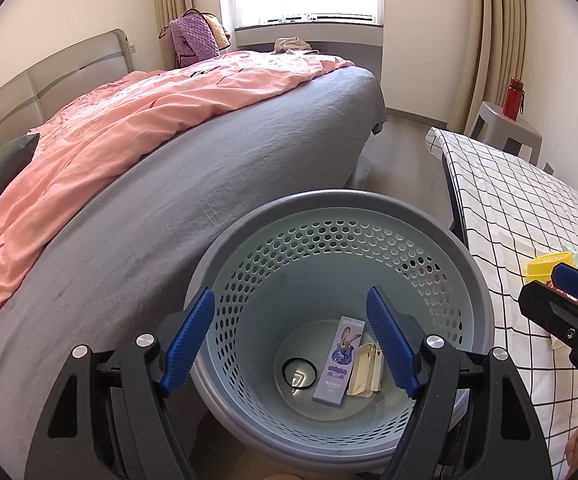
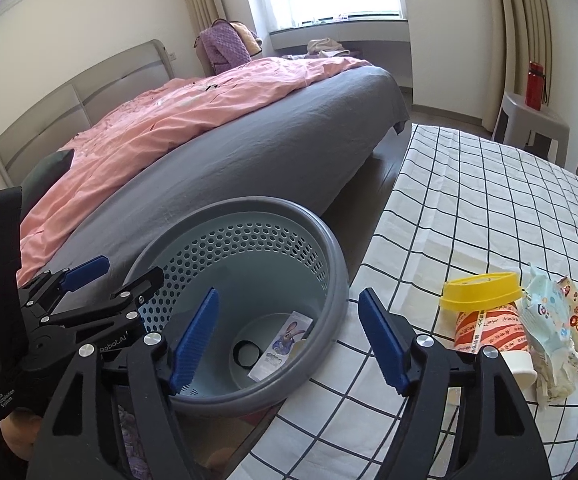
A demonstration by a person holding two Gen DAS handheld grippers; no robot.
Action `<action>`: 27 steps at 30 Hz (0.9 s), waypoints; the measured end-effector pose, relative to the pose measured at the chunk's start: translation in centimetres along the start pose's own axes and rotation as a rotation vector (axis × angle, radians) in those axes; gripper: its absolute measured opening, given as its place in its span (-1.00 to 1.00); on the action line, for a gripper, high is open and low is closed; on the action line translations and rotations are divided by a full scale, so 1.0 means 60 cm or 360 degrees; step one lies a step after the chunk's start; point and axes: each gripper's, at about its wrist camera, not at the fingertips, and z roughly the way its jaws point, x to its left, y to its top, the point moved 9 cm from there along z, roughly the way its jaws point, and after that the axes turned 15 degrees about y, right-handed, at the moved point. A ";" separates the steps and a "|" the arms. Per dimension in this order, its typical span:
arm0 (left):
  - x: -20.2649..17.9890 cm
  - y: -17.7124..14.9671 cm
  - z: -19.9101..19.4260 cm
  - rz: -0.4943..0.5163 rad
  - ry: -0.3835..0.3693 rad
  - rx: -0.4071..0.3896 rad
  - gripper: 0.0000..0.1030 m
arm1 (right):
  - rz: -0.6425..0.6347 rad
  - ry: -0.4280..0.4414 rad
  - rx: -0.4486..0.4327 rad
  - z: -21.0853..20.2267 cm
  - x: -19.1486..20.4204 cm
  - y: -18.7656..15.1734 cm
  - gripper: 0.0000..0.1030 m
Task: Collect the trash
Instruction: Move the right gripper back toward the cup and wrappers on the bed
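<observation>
Both tongs are gaping empty: the left tongs [image 1: 291,340] are hanging over the bin [image 1: 485,312], the right tongs [image 2: 289,336] are straddling its rim beside the worktop [image 2: 469,200]. Trash is waiting there: a yellow-lidded cup [image 2: 485,312] lying toppled and crumpled wrappers [image 2: 557,320]. A sideways nudge risks rolling the cup off. "Robot.AI" is showing on the left tongs

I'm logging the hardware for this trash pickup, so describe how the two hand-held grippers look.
Both match. The left hand-held gripper and the right hand-held gripper each have a black angular frame with silver round bolts and two blue ribbed finger pads. In the right wrist view, the left one's body carries white "Robot.AI" lettering and a small white label. No cables or sleeves show.
</observation>
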 end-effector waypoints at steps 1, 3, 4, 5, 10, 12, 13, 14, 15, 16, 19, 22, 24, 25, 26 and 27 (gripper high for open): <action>-0.004 -0.001 -0.002 0.0004 -0.0010 -0.0001 0.45 | 0.0004 -0.0006 -0.0008 -0.007 -0.002 -0.001 0.39; -0.013 -0.004 -0.008 0.0015 -0.0030 -0.0001 0.45 | 0.0013 -0.0021 -0.0019 -0.021 -0.007 -0.004 0.40; -0.018 -0.005 -0.010 0.0021 -0.0038 -0.0004 0.45 | 0.0019 -0.0032 -0.0025 -0.028 -0.011 -0.007 0.41; -0.023 -0.005 -0.014 0.0026 -0.0046 -0.0009 0.45 | 0.0026 -0.0044 -0.0031 -0.036 -0.016 -0.010 0.41; -0.053 -0.011 -0.032 0.0056 -0.0103 -0.0028 0.45 | 0.0092 -0.0108 -0.0057 -0.080 -0.047 -0.028 0.42; -0.068 -0.014 -0.041 0.0077 -0.0132 -0.0034 0.45 | 0.0115 -0.0141 -0.0072 -0.104 -0.063 -0.036 0.42; -0.076 -0.015 -0.046 0.0087 -0.0147 -0.0041 0.45 | 0.0127 -0.0160 -0.0081 -0.115 -0.071 -0.039 0.43; -0.084 -0.016 -0.050 0.0096 -0.0163 -0.0047 0.45 | 0.0138 -0.0173 -0.0089 -0.126 -0.078 -0.043 0.43; -0.092 -0.018 -0.056 0.0107 -0.0178 -0.0053 0.45 | 0.0152 -0.0191 -0.0097 -0.138 -0.085 -0.047 0.45; -0.101 -0.020 -0.061 0.0122 -0.0192 -0.0060 0.45 | 0.0168 -0.0210 -0.0106 -0.149 -0.094 -0.050 0.46; -0.127 -0.024 -0.078 0.0165 -0.0234 -0.0081 0.45 | 0.0217 -0.0255 -0.0119 -0.177 -0.120 -0.062 0.46; -0.152 -0.027 -0.093 0.0209 -0.0271 -0.0093 0.46 | 0.0256 -0.0297 -0.0131 -0.203 -0.145 -0.071 0.46; -0.168 -0.029 -0.099 0.0232 -0.0294 -0.0093 0.45 | 0.0278 -0.0327 -0.0139 -0.219 -0.162 -0.075 0.46; -0.176 -0.030 -0.101 0.0245 -0.0309 -0.0089 0.45 | 0.0289 -0.0341 -0.0141 -0.226 -0.171 -0.078 0.46; -0.183 -0.032 -0.104 0.0258 -0.0322 -0.0086 0.45 | 0.0301 -0.0355 -0.0143 -0.233 -0.179 -0.079 0.46; -0.192 -0.034 -0.107 0.0273 -0.0333 -0.0084 0.45 | 0.0313 -0.0367 -0.0143 -0.238 -0.187 -0.080 0.46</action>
